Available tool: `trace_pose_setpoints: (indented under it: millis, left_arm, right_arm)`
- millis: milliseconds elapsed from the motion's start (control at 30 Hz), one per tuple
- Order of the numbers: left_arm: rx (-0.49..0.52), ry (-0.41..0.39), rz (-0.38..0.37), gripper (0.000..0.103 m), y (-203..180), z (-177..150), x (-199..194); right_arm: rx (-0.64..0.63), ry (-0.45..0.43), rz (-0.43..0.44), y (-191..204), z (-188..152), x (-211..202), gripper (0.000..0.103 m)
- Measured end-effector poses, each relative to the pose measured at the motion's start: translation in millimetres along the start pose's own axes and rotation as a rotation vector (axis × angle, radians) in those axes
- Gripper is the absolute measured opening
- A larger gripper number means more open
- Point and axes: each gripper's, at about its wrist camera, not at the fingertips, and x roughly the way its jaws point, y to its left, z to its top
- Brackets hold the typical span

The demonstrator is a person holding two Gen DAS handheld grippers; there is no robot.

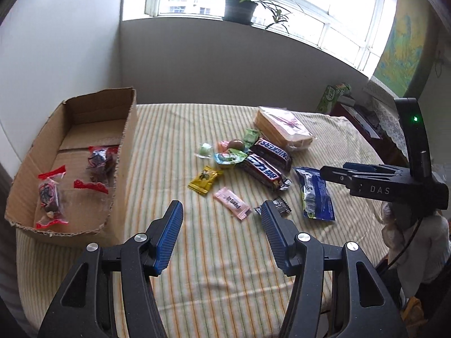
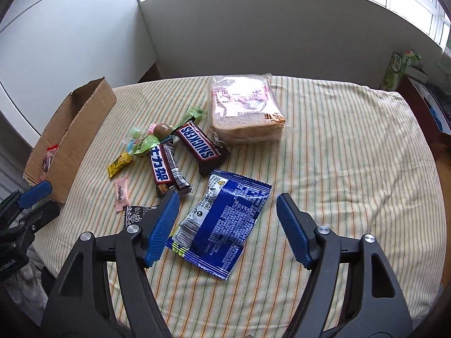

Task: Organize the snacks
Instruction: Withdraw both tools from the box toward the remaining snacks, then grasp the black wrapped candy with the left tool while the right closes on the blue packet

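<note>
A cardboard box on the left of the striped table holds two clear red-sealed snack packs. Loose snacks lie mid-table: two Snickers bars, a yellow candy, a pink candy, a black candy, small green sweets, a bagged bread loaf and a blue packet. My left gripper is open and empty, above the cloth near the pink candy. My right gripper is open, its jaws either side of the blue packet, just above it.
The box also shows at the left in the right wrist view. A green carton and clutter stand beyond the table's far right. A white wall and window with a potted plant lie behind.
</note>
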Motion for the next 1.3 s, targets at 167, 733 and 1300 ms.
trace_pose_setpoints:
  millis: [167,733,1300]
  left_arm:
    - [0.134,0.079,-0.046,0.057,-29.0,7.7,28.8]
    - [0.395,0.254,-0.119,0.056,-59.1,5.8,96.0]
    - [0.345,0.242,-0.128,0.021,-54.6,-2.5,92.6]
  right_arm:
    - [0.052,0.061,0.019,-6.8,-2.6,16.8,0.079]
    - [0.104,0.152,0.077,-9.3,2.7,46.7,0.079]
    - [-0.095,0.172,-0.048,28.1,2.7,64.1,0.077]
